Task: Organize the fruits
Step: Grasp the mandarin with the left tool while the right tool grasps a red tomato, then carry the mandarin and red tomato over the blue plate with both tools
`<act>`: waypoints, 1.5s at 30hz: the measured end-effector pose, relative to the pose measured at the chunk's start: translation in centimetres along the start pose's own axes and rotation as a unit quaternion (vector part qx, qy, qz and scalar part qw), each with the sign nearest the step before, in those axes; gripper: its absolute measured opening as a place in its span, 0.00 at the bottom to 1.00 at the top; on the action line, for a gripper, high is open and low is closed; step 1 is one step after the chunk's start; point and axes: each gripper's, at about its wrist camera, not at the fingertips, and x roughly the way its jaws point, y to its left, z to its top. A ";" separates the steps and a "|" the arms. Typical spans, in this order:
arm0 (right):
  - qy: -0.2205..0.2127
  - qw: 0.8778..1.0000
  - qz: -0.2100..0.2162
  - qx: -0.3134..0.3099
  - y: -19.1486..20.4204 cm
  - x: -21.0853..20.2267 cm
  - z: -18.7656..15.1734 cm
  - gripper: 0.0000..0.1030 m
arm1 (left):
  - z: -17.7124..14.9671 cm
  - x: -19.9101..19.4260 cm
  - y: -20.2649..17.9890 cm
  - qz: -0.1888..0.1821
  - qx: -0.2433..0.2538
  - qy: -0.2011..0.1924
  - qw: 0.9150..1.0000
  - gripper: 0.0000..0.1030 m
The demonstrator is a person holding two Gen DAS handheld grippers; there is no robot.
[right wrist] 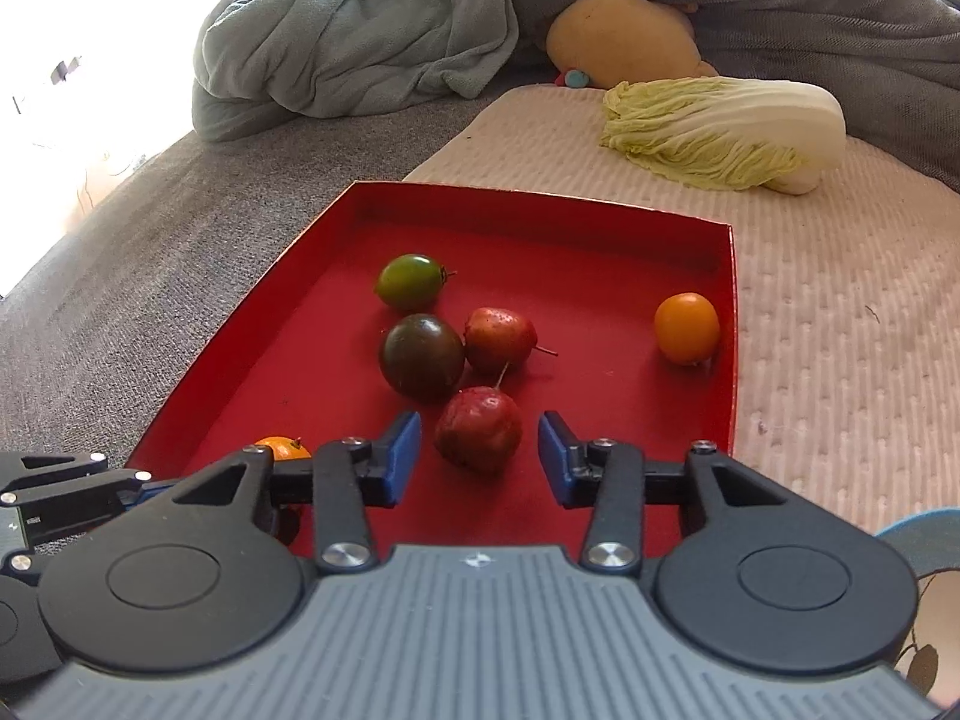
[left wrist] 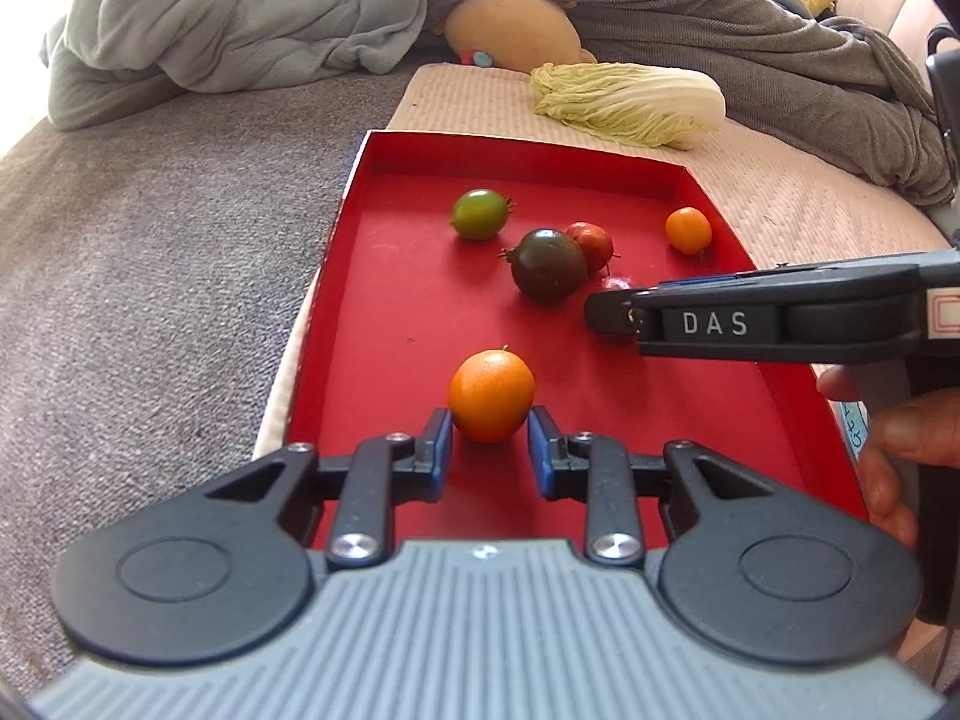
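- A rumpled grey-green blanket (left wrist: 240, 18) is heaped at the far left of the grey couch seat (left wrist: 150, 276), well away from the fruit.
- The red tray (left wrist: 384, 288) sits partly on a cream ribbed mat (right wrist: 840, 330), open side up, nothing covering it.
- The left gripper (left wrist: 489, 447) has its blue pads pinched against the sides of a large orange (left wrist: 492, 395) near the tray's near edge; the peel is bright and dimpled.
- Further in lies a green tomato (right wrist: 411, 282), then a dark, nearly black-green tomato (right wrist: 422, 355) touching a small red fruit with a stalk (right wrist: 499, 338).
- The right gripper (right wrist: 479, 459) straddles a second red fruit (right wrist: 478, 429), dull crimson with a thin stem pointing away; a gap shows at each pad, so the jaws are narrowed but not gripping.
- From the left camera that gripper's arm crosses in front of this fruit and hides most of it.
- A small orange (right wrist: 687, 328) rests just beside the tray's right wall.
- Beyond the tray a napa cabbage (right wrist: 726, 132) lies on the mat, with a tan cushion (right wrist: 624, 39) behind it.
- A hand (left wrist: 900, 450) shows at the right edge.
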 end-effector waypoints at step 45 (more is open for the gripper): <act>-0.004 0.999 -0.015 -0.040 -0.6 -7.5 -3.5 0.38 | -1.5 -0.7 -1.5 -0.013 0.020 -0.006 1.000 0.65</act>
